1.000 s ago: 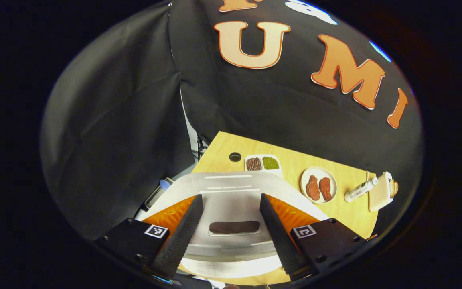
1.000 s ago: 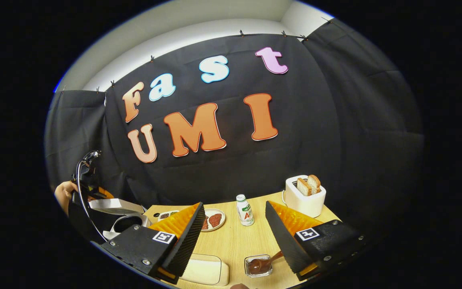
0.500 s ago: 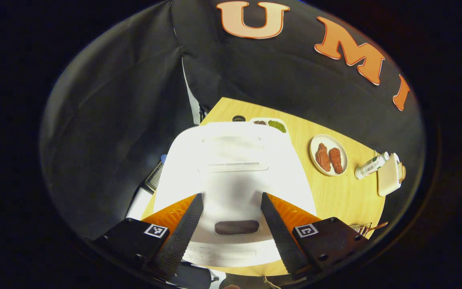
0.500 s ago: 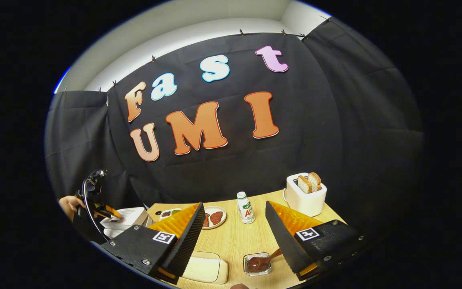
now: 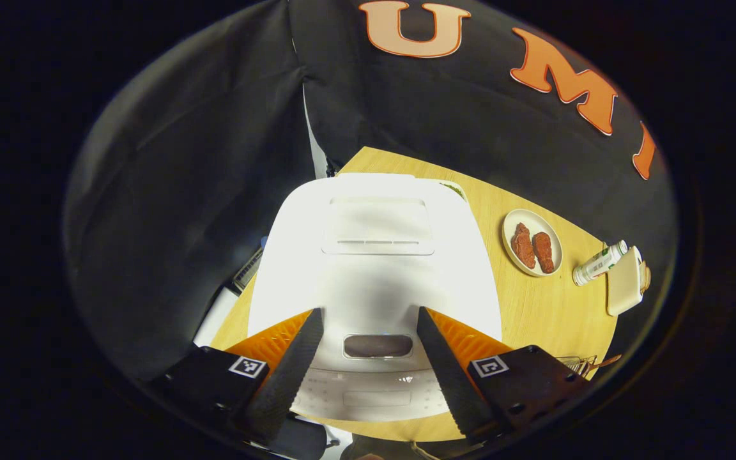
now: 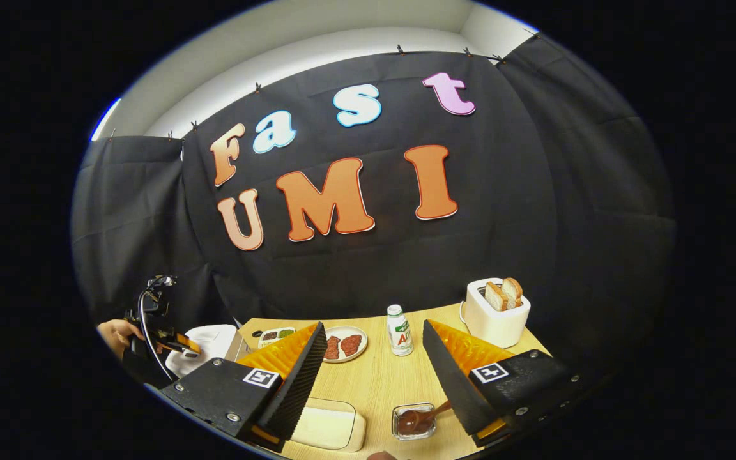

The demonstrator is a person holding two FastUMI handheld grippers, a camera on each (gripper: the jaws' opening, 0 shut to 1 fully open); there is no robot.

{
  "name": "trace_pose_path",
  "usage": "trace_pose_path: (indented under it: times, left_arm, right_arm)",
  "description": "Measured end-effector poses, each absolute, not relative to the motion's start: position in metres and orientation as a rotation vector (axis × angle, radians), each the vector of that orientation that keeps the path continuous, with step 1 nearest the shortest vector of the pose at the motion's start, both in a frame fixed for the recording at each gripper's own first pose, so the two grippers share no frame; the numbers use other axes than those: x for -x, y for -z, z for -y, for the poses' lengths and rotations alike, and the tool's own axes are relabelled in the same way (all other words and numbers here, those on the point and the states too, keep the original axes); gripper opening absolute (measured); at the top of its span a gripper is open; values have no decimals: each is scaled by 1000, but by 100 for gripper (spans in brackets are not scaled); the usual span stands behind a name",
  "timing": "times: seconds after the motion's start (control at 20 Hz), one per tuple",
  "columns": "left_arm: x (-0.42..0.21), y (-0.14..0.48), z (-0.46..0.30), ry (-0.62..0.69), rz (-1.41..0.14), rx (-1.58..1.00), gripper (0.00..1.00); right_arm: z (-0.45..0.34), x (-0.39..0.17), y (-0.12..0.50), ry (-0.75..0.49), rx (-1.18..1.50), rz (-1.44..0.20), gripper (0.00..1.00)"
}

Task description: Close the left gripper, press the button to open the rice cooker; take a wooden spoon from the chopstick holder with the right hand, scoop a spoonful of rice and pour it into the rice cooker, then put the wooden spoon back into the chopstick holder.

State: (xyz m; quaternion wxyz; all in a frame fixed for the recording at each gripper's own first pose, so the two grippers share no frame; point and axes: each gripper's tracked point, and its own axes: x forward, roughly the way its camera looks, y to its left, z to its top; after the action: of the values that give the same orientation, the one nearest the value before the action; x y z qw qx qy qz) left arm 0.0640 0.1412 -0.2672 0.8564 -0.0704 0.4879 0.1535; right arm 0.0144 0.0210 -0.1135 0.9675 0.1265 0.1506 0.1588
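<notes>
The white rice cooker (image 5: 374, 268) stands at the table's left end with its lid down. A dark oval button (image 5: 377, 345) sits at the lid's front edge. My left gripper (image 5: 369, 316) is open just above the lid, one finger on each side of the button. In the right gripper view a hand (image 6: 115, 333) holds that gripper (image 6: 170, 342) over the cooker (image 6: 211, 338). My right gripper (image 6: 374, 327) is open above the table, holding nothing. A wooden spoon (image 6: 420, 419) rests in a small square holder (image 6: 400, 429) just below its right finger.
A plate of red meat (image 6: 341, 345), a small bottle (image 6: 400, 329) and a white toaster with bread (image 6: 496, 310) stand on the wooden table (image 6: 381, 383). A divided tray of beans (image 6: 275, 334) sits behind the cooker. A cream lidded box (image 6: 326, 429) lies near the front edge.
The cooker lid has swung down from raised to shut, and the left gripper has come down with it. The right gripper has barely shifted and stays open.
</notes>
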Motion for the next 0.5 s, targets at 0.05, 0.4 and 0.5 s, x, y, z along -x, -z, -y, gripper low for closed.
trace_pose_path:
  times: [0.05,0.4,0.5]
  left_arm:
    - [-68,263,-138,-315,-990,155,100]
    - [-74,145,-109,-219,-592,24,99]
    - [-65,112,-92,-183,-495,15,100]
  right_arm:
    - [-23,-16,110,-323,-245,-296,94]
    - [-50,-24,81,-353,-174,-204,94]
    - [-63,-24,76,-373,-157,-189,94]
